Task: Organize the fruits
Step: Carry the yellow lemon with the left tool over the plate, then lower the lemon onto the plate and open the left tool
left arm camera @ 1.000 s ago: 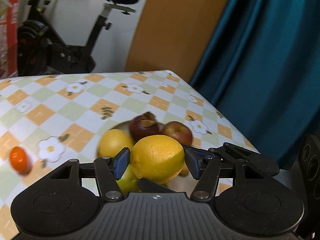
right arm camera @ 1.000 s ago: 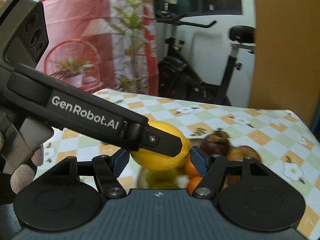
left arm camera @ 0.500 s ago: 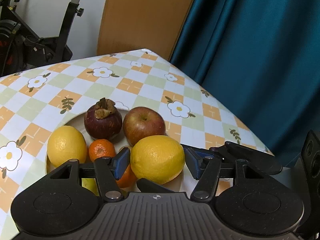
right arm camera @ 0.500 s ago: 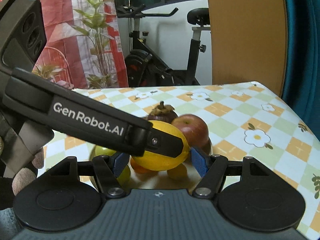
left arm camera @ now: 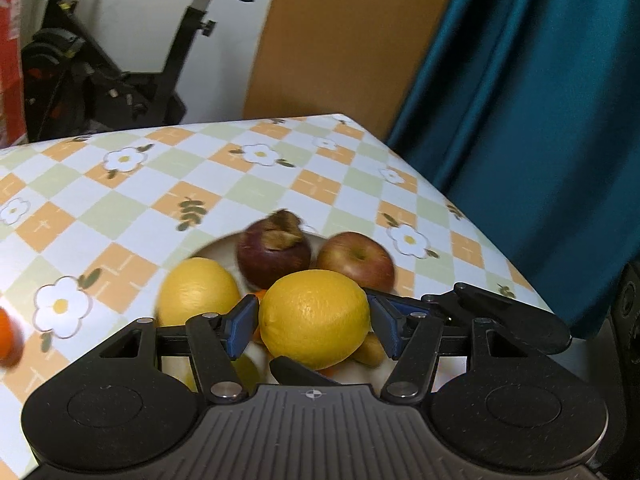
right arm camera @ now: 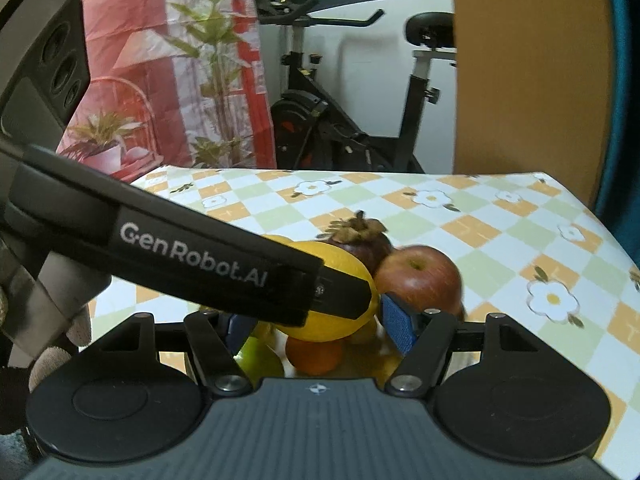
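A large yellow lemon (left arm camera: 314, 318) hangs just above a white plate (left arm camera: 218, 249), held from two sides. My left gripper (left arm camera: 312, 320) is shut on it, both blue pads touching its flanks. My right gripper (right arm camera: 318, 320) is shut on the same lemon (right arm camera: 340, 320); its left pad is hidden behind the left gripper's finger (right arm camera: 200, 252), which crosses that view. On the plate lie a second lemon (left arm camera: 200, 292), a mangosteen (left arm camera: 274, 256), a red apple (left arm camera: 356, 256), an orange (right arm camera: 316, 354) and a green fruit (right arm camera: 256, 356).
A small tangerine (left arm camera: 8, 336) lies on the checked tablecloth (left arm camera: 120, 208) at the far left. The table's right edge borders a teal curtain (left arm camera: 540, 120). An exercise bike (right arm camera: 340, 120) and a brown board (left arm camera: 340, 40) stand behind. A gloved hand (right arm camera: 52, 360) holds the left gripper.
The lemon stays gripped by both grippers. They swung right, then back left, and dipped slightly toward the plate of fruit.
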{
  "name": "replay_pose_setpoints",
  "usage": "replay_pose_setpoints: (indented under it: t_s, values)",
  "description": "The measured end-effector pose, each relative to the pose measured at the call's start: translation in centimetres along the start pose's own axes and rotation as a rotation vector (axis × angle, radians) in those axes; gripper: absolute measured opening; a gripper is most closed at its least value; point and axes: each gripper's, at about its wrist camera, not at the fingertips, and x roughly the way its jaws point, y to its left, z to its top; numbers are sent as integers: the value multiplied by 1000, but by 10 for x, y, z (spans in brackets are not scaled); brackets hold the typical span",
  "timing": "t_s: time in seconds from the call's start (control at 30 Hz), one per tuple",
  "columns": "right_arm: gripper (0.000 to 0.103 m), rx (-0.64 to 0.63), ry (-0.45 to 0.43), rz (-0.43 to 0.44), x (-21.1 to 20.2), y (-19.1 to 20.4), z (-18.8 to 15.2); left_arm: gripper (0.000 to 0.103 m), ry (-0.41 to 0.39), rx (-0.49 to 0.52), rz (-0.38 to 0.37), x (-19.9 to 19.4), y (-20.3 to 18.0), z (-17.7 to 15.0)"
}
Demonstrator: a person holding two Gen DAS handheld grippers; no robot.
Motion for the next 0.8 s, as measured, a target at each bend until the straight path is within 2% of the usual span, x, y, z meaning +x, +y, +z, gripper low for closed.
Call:
replay_pose_setpoints:
  t_s: [0.23, 0.8]
  values:
    - [70, -74, 15, 8, 19, 11, 6, 64, 0, -40, -1, 0, 12, 3]
    - [72, -90, 35, -15, 14, 15, 4, 69, -46, -57, 0, -21, 18, -1]
